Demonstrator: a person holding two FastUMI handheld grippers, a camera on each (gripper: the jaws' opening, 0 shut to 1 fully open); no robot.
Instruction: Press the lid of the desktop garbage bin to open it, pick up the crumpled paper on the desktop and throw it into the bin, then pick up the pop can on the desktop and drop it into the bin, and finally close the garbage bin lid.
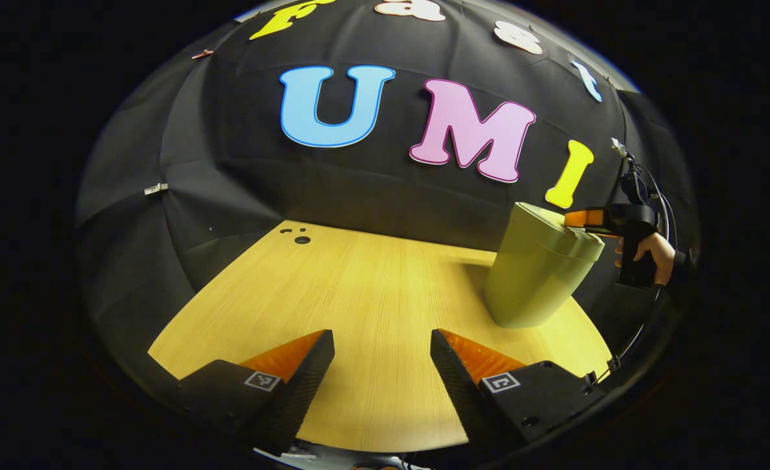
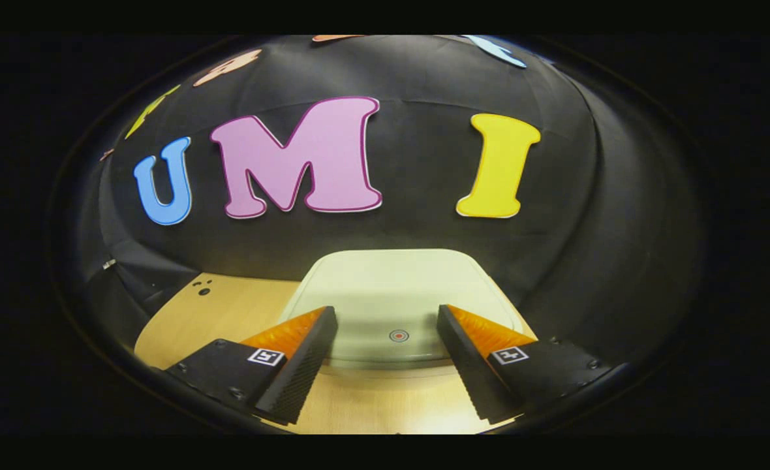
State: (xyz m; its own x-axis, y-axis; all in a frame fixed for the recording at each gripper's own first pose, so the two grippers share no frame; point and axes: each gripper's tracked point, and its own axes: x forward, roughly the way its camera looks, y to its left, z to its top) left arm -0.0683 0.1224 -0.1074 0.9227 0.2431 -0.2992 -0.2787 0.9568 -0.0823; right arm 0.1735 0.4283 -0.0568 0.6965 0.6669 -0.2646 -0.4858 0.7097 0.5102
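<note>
Right gripper view looks down its parted, empty fingers at the right gripper [image 2: 387, 326], poised just above the bin's closed lid [image 2: 395, 294], near its small round mark [image 2: 398, 335]; contact seems absent, though I cannot be sure. Left of the bin [image 1: 535, 271], the left gripper [image 1: 382, 343] hangs open over the wooden table [image 1: 359, 287]. Beyond the bin's top, a hand [image 1: 652, 254] holds the right gripper.

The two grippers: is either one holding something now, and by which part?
Nothing is held. The left gripper is open over the bare table. The right gripper is open above the bin's closed lid.
</note>
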